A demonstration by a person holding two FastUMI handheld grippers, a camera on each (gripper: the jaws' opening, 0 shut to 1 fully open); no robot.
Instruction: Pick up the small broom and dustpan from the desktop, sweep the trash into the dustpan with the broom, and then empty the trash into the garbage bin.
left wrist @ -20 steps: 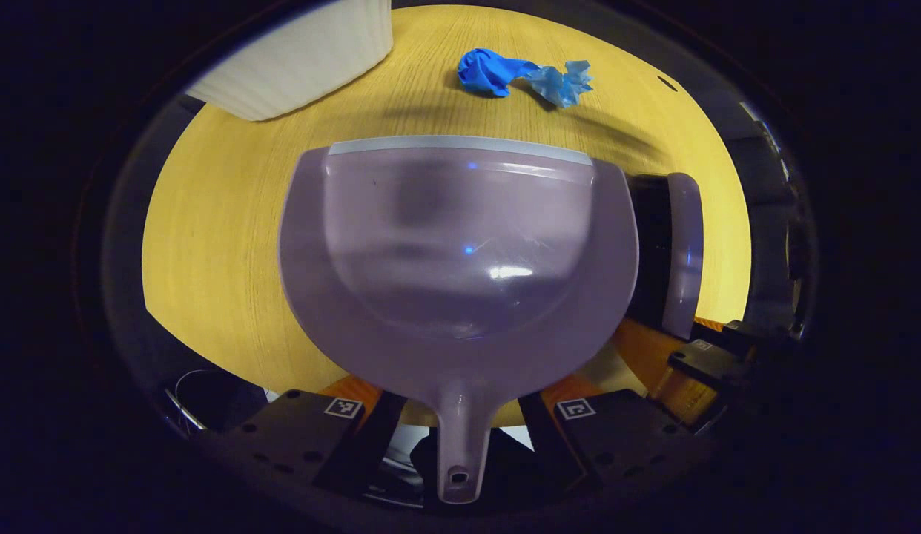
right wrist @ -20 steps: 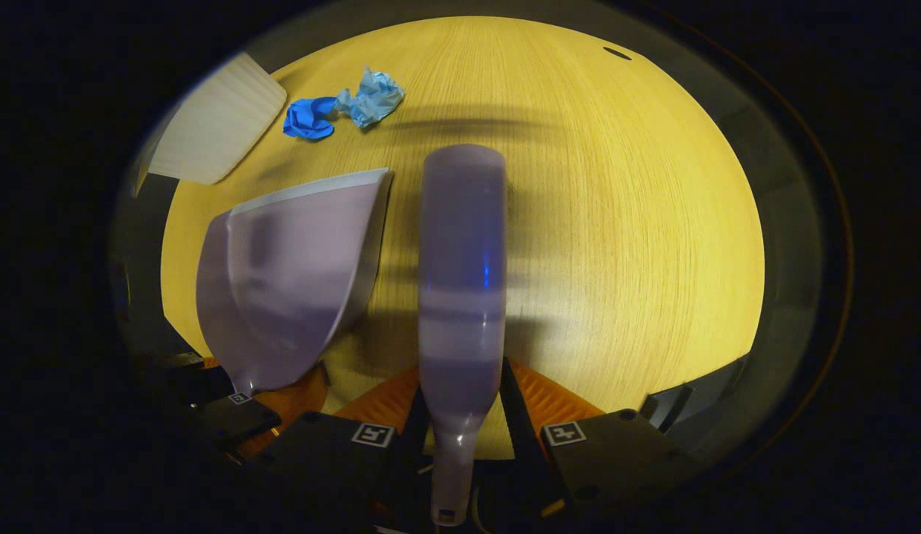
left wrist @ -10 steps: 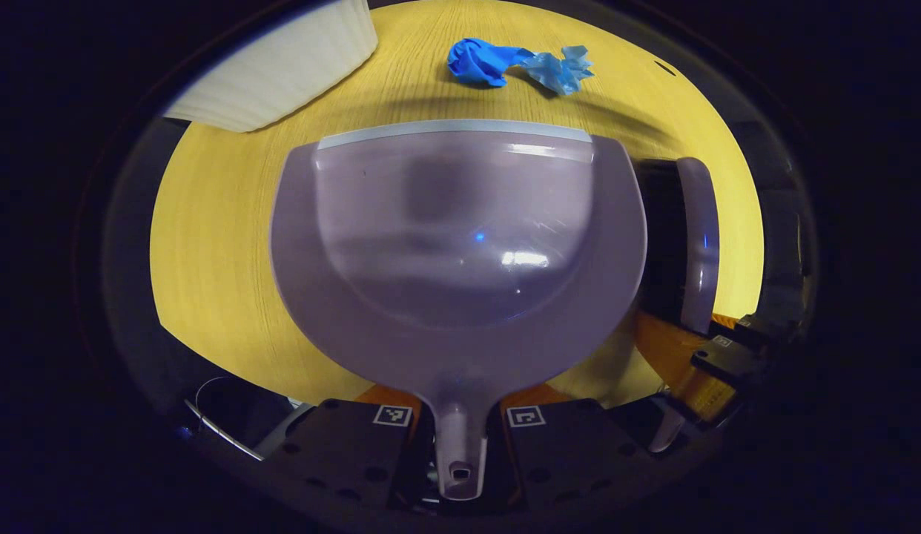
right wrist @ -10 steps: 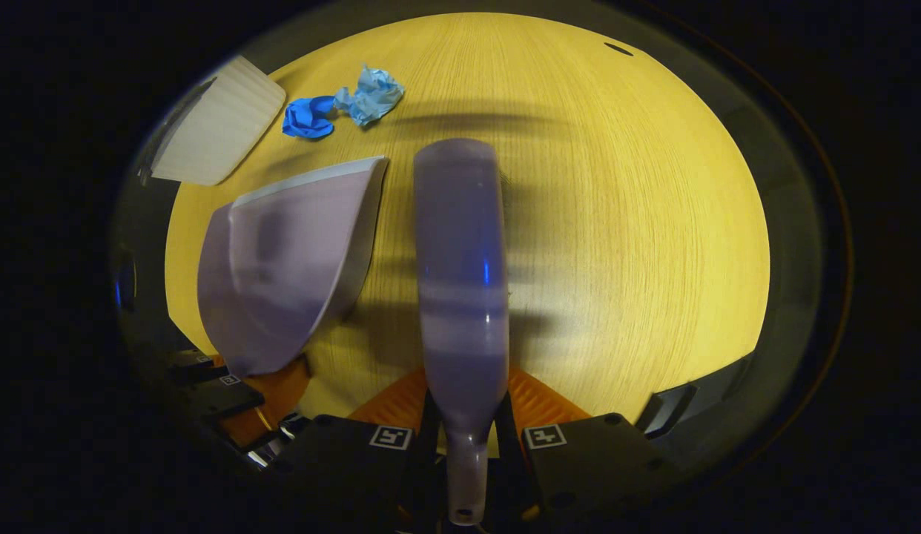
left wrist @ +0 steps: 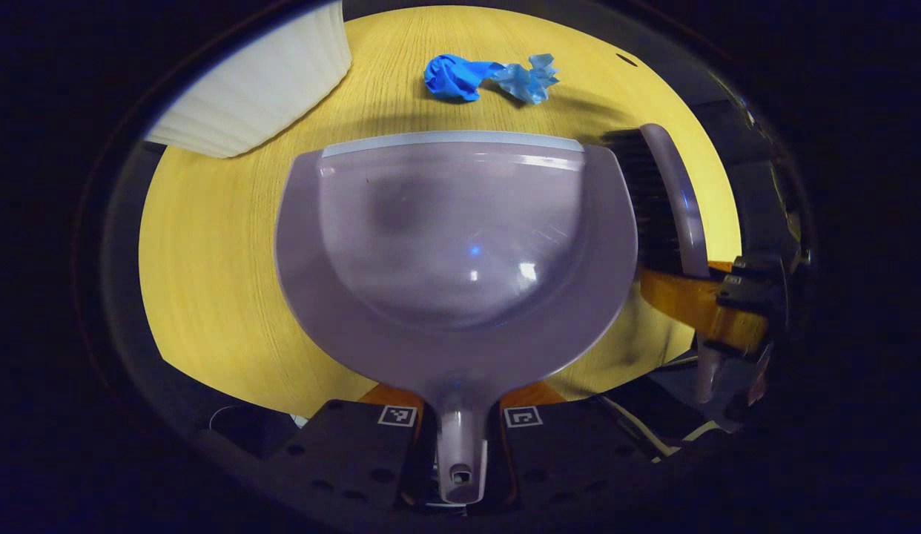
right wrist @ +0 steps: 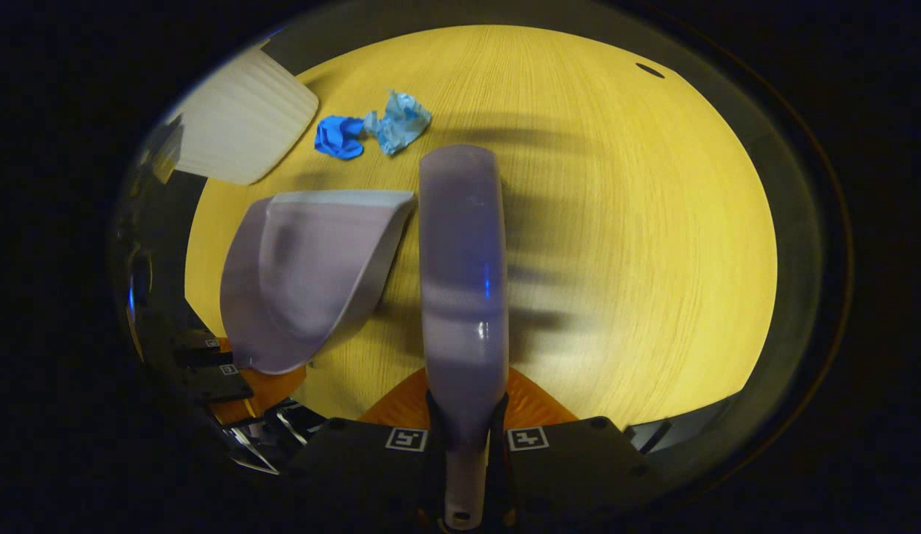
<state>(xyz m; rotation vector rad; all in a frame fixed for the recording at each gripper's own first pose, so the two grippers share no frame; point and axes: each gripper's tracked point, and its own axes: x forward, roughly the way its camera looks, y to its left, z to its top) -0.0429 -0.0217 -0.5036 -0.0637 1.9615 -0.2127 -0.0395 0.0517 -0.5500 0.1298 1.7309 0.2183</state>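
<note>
Lilac plastic dustpan (left wrist: pixel 453 245): handle clamped by left gripper (left wrist: pixel 459 426) | lilac small broom (right wrist: pixel 463 274): handle clamped by right gripper (right wrist: pixel 464 445) | crumpled blue trash (left wrist: pixel 486 74): ahead on yellow wooden desktop (left wrist: pixel 208 282)

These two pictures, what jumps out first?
A pale purple dustpan looms up front, its handle clamped in the left gripper. The matching broom stands out from the right gripper, and crumpled blue trash lies ahead on the yellow desktop.

The dustpan (left wrist: pixel 453 252) is pale lilac with a light grey lip, the broom (right wrist: pixel 463 274) lilac with black bristles. The crumpled trash (left wrist: pixel 486 76) is blue, on a yellow wood-grain desktop (right wrist: pixel 638 222) beside a white ribbed garbage bin (left wrist: pixel 253 96).
</note>
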